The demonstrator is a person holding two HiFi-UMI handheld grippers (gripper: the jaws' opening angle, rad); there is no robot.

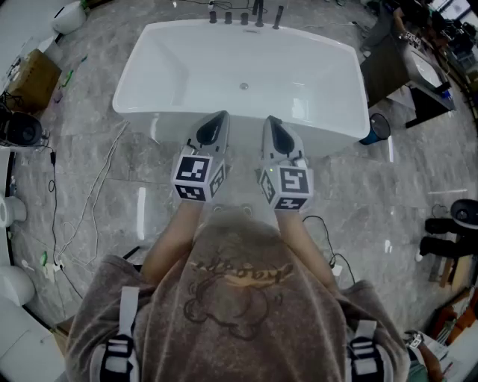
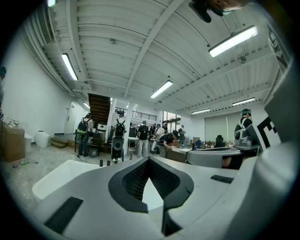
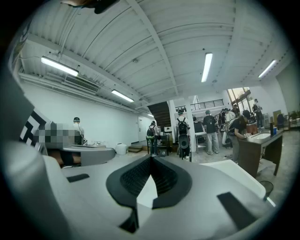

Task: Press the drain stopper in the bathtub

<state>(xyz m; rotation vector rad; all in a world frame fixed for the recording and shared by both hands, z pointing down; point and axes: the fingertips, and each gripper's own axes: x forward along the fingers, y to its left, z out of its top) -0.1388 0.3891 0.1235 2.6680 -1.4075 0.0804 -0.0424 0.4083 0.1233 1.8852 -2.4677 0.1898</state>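
Left gripper (image 1: 219,118) & right gripper (image 1: 271,121) are side by side, tips toward the near side of the bathtub (image 1: 146,61). Jaws on both are closed tip to tip, nothing betw them. Drain stopper (image 1: 243,86) sits mid tub floor, well apart from the 2

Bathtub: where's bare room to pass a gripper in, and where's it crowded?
The bathtub basin is bare on both sides of the drain stopper. Crowded: the far rim, with its faucets, and the floor at left, strewn with cables.
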